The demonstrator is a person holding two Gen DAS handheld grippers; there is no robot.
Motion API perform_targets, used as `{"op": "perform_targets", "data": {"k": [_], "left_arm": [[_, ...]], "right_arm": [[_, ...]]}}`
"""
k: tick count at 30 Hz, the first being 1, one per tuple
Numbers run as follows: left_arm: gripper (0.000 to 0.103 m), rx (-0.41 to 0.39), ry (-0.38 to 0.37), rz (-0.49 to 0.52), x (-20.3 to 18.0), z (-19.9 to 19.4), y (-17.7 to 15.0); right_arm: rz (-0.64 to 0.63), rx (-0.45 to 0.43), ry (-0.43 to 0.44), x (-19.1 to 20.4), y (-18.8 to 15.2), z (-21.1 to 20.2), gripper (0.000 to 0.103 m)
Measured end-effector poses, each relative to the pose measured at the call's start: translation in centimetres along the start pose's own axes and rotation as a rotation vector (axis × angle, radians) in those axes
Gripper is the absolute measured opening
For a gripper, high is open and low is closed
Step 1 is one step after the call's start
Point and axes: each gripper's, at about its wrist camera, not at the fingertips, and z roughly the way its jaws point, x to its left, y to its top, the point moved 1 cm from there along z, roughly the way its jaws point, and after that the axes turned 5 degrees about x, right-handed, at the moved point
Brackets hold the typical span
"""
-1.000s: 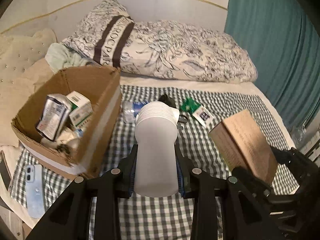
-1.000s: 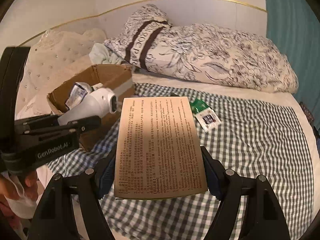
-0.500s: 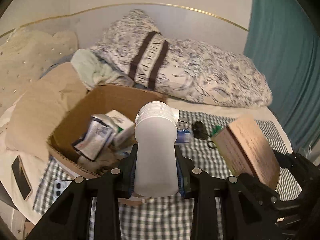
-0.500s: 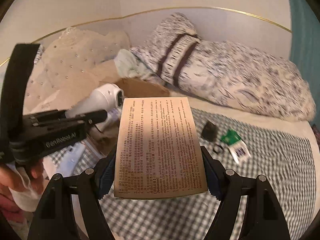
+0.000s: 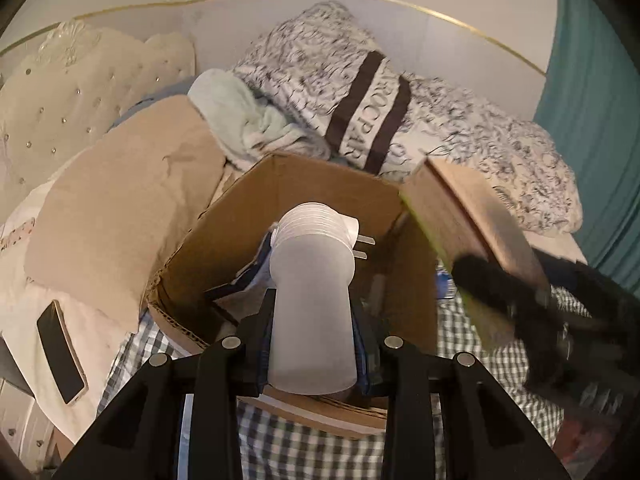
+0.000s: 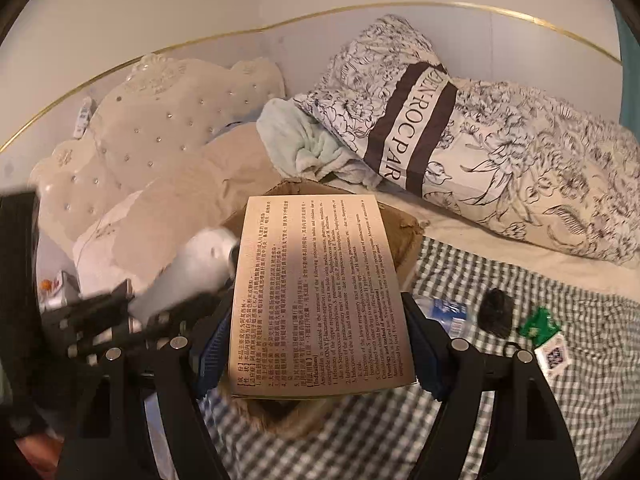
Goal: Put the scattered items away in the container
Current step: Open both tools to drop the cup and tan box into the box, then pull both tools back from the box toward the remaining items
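My left gripper (image 5: 312,320) is shut on a white plug adapter (image 5: 312,280) with two prongs, held over the open cardboard box (image 5: 320,184). My right gripper (image 6: 316,320) is shut on a flat tan medicine box (image 6: 316,296) with printed text, held over the box's right rim (image 6: 404,236). The tan box (image 5: 468,236) and right gripper show blurred in the left wrist view. The white adapter (image 6: 192,276) shows in the right wrist view. A small bottle (image 6: 448,312), a black item (image 6: 496,312) and a green-white packet (image 6: 544,336) lie on the checked cloth.
A patterned pillow (image 6: 480,140) and a pale green towel (image 6: 304,144) lie behind the box. A beige pillow (image 5: 120,208) is at its left. A phone (image 5: 60,348) lies at the far left. A teal curtain (image 5: 592,120) hangs at the right.
Both grippers have moved left and forward with their items and now hang over the cardboard box. The loose items on the cloth have slid to the right of the views.
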Motion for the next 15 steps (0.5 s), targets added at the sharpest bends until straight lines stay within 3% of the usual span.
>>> {"op": "perform_targets", "data": {"k": [5, 7, 8, 9, 11, 15], "left_arm": [[0.034, 0.041, 0.014, -0.019, 0.7, 2.3, -0.6], [0.058, 0.040, 0.031, -0.017, 0.6, 2.6, -0.8], [0.086, 0.036, 0.047, -0.014, 0.4, 2.5, -0.8], [0.101, 0.021, 0.070, -0.011, 0.2, 2.3, -0.9], [0.103, -0.028, 0.095, -0.001, -0.1, 1.7, -0.9], [0.103, -0.019, 0.097, 0.009, -1.5, 0.8, -0.9]], "right_arm": [[0.066, 0.041, 0.020, -0.3, 1.8, 3.8, 0.076], [0.099, 0.037, 0.037, -0.4, 2.5, 4.6, 0.083], [0.106, 0.034, 0.029, -0.4, 2.8, 4.8, 0.088], [0.107, 0.029, 0.007, -0.3, 3.0, 4.7, 0.095], [0.100, -0.012, -0.033, -0.4, 3.0, 3.9, 0.095], [0.102, -0.085, -0.051, -2.0, 2.1, 0.9, 0.095]]}}
